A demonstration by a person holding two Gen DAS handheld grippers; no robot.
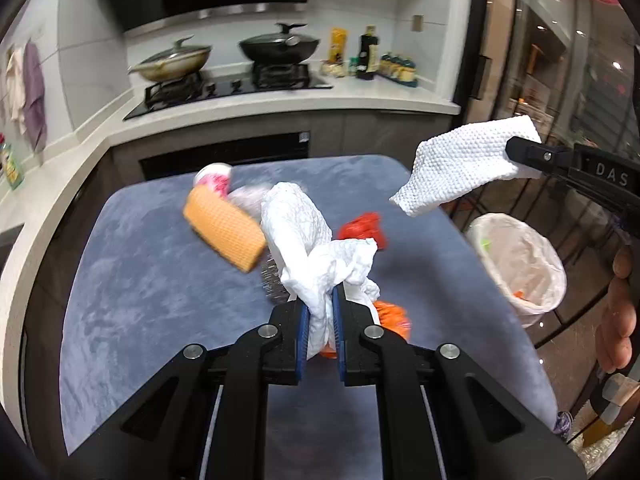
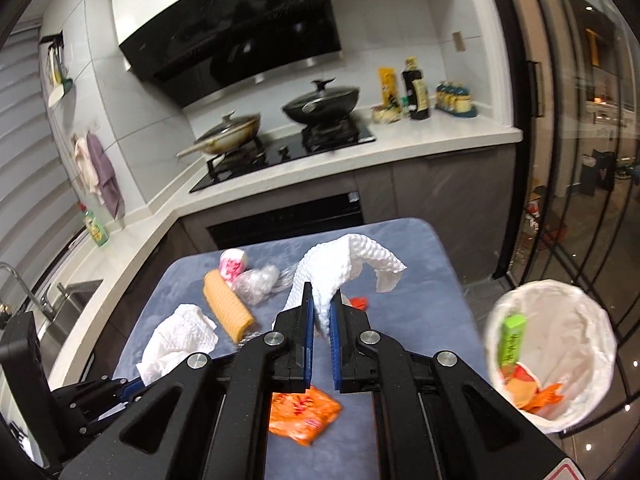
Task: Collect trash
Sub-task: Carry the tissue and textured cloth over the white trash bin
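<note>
Left gripper (image 1: 320, 312) clamped on crumpled paper towel (image 1: 304, 240) above blue bench (image 1: 152, 280). Right gripper (image 2: 322, 312) clenched on embossed paper towel (image 2: 340, 268), lifted near lined trash bin (image 2: 592, 336). Orange wrapper (image 2: 302, 414) flat on bench.

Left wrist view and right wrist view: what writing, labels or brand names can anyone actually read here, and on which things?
"DAS": raised letters on the black right hand-held gripper, which clamps a white paper towel.
Green box in the white-lined trash bin: print blurred.
Orange snack wrapper, dark sauce bottle, yellow packet: labels unreadable.
</note>
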